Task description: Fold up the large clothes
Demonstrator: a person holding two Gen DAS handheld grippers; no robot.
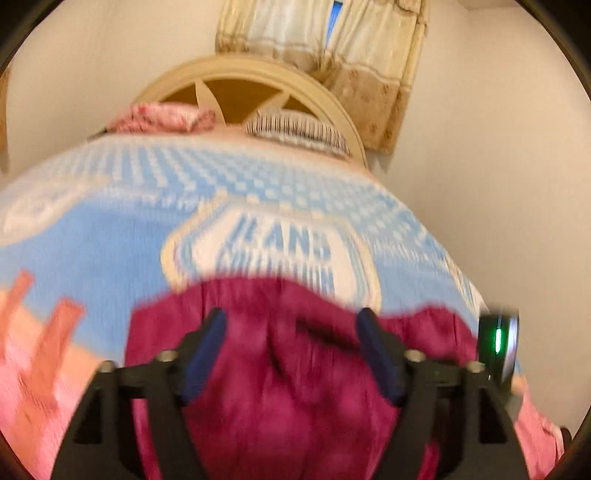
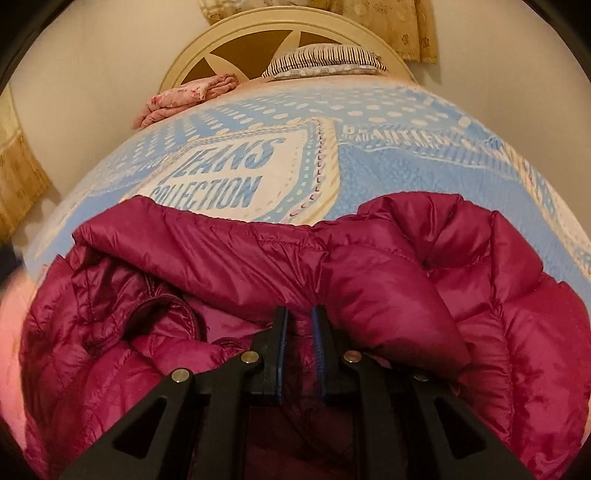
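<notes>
A magenta puffer jacket [image 2: 388, 266] lies crumpled on a bed with a blue and white cover [image 2: 388, 162]. In the right wrist view my right gripper [image 2: 299, 314] has its jaws nearly together, pinching a fold of the jacket near its upper edge; the zipped opening [image 2: 162, 314] shows to the left. The left wrist view is motion-blurred. There my left gripper [image 1: 291, 321] hangs above the jacket [image 1: 295, 387] with its blue-padded fingers [image 1: 216, 328] spread wide and nothing pressed between them.
The cover [image 1: 110, 240] reads "JEANS COLLECTION". At the head of the bed stand a cream arched headboard [image 2: 280, 26], a striped pillow [image 2: 325, 59] and a folded pink cloth [image 2: 184, 99]. Curtains [image 1: 369, 55] hang behind. A black device with a green light [image 1: 498, 339] shows at right.
</notes>
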